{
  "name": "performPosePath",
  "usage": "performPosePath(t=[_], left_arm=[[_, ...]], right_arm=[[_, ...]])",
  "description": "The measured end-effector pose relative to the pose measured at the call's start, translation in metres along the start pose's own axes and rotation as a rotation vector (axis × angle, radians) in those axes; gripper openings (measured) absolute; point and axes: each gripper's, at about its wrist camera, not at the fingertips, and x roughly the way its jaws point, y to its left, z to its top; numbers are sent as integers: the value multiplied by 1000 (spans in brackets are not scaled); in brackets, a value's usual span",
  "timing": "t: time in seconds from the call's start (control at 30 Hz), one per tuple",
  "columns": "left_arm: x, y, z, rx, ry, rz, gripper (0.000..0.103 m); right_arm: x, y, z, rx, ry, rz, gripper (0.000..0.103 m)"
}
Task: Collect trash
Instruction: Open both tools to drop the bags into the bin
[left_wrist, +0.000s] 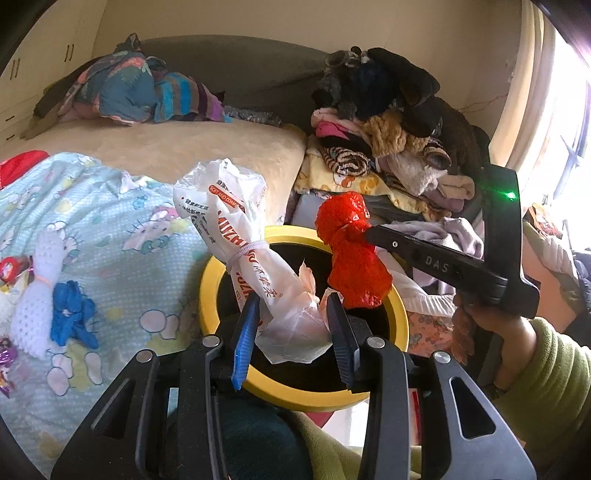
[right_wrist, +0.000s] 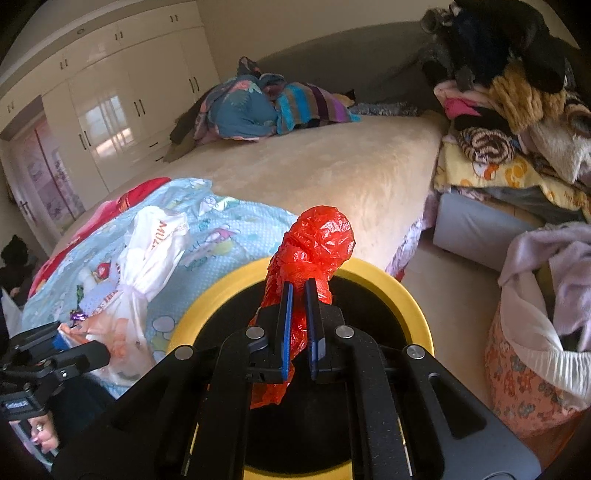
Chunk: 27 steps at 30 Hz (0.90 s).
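Beside a cluttered bed (right_wrist: 332, 177) in a bedroom lined with white wardrobes (right_wrist: 110, 103), two bags of trash hang over one yellow-rimmed bin (left_wrist: 214, 295).
The left gripper (left_wrist: 291, 317) clamps a tied white plastic bag (left_wrist: 236, 229); the right gripper (right_wrist: 300, 295) is closed on a crumpled red bag (right_wrist: 317, 240). A clothes pile (left_wrist: 399, 125) and a floral hamper (right_wrist: 524, 376) crowd the bin's right side, the bed edge its left.
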Motion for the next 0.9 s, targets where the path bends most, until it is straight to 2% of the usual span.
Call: performPosePath(t=[0.07,0.13,0.17,0.2,0.27,0.37,0.47,0.57,0.73,0.8,0.9], left_arm=[[7,-1,1,6,7,-6,39],[16,-1,2,0,28,-10,50],[19,0,2,-8,35,-4,71],[21,1,1,-17,35,6,86],[22,1,0,-18,33,7,88],[18,1,-1,-9,25,41,96],[10,4,-1,-14,3,62,96],[1,8,0,-14,-23,89,96],[-19,19,2,-49,-71,141,96],[-27,23,4,-56,-93,164,96],[-40,32,6,-79,-125,193,96]], right_arm=[[2,-3,-3,9,7,0,7],[4,-7,-6,27,13,-7,18],[5,-9,-7,38,14,-15,28],[5,-10,-8,42,13,-23,33],[4,-8,-10,30,5,-41,39],[2,-3,-11,0,-15,-55,45],[0,3,-11,-8,-32,-48,45],[-5,12,-13,-35,-62,-43,51],[-9,26,-11,-54,-82,-17,53],[-11,35,-11,-71,-91,-6,59],[-13,48,-12,-88,-97,15,59]])
